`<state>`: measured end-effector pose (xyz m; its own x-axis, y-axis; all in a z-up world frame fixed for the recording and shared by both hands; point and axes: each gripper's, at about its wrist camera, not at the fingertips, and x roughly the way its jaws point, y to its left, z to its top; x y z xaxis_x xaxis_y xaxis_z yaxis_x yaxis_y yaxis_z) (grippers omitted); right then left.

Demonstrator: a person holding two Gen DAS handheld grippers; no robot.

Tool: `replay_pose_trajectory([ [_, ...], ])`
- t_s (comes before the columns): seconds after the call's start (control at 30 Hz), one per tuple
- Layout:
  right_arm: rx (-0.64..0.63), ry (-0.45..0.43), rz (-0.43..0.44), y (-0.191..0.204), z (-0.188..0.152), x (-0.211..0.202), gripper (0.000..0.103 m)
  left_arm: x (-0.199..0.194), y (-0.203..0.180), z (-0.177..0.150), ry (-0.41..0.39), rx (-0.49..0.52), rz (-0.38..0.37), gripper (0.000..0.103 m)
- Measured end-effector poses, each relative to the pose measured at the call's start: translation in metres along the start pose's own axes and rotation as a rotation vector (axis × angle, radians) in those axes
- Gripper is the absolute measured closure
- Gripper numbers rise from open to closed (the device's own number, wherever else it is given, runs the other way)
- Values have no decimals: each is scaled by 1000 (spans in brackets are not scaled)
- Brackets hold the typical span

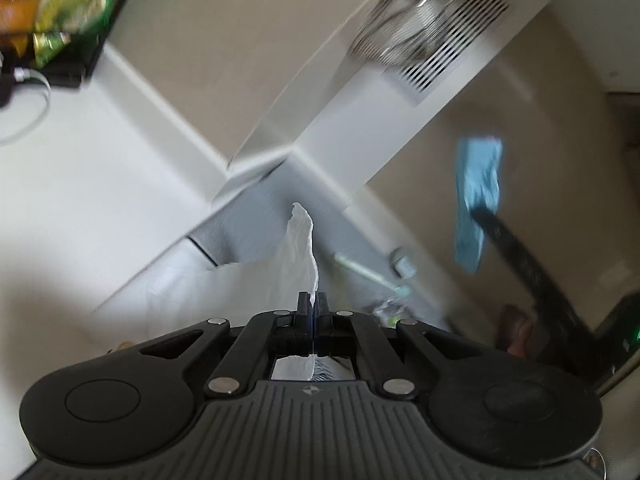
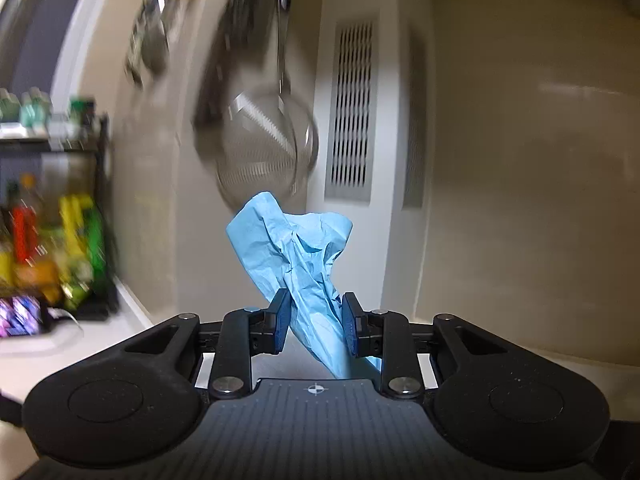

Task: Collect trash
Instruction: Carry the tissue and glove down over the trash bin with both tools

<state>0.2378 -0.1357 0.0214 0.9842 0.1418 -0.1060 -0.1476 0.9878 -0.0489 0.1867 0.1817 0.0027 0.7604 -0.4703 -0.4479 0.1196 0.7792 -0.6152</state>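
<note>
My left gripper [image 1: 313, 300] is shut on a thin white plastic bag [image 1: 298, 248], whose edge rises between the closed fingers and hangs off to the left. My right gripper [image 2: 316, 314] is shut on a crumpled blue paper towel [image 2: 294, 246] that sticks up above the fingers. In the left wrist view the same blue paper towel [image 1: 478, 196] shows at the right, held in the air by the dark right gripper. Both views are blurred by motion.
A white counter [image 1: 80, 176] lies at the left with a black rack of colourful snack packets [image 1: 60, 8]. A metal strainer [image 2: 264, 144] hangs on the beige wall beside a white vent grille [image 2: 350, 108]. A bottle rack [image 2: 52, 208] stands at left.
</note>
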Motion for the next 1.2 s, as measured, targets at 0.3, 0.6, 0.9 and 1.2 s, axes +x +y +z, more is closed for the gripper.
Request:
replay_pose_trajectory([
  [0.3,-33,-109,86,20,-2,-147,73,-96,-31,-42,-66,69,6,103],
  [0.6,-115,-43,142,25,-45,-264,73,-143,-41,-122,18,91,5,103],
  [0.9,-70,147,192,7,-107,-338,73,-149,-28,-192,152,104,88,103],
  [1.2,52,340,204,14,-168,-334,73,-131,-22,-242,285,109,114,103],
])
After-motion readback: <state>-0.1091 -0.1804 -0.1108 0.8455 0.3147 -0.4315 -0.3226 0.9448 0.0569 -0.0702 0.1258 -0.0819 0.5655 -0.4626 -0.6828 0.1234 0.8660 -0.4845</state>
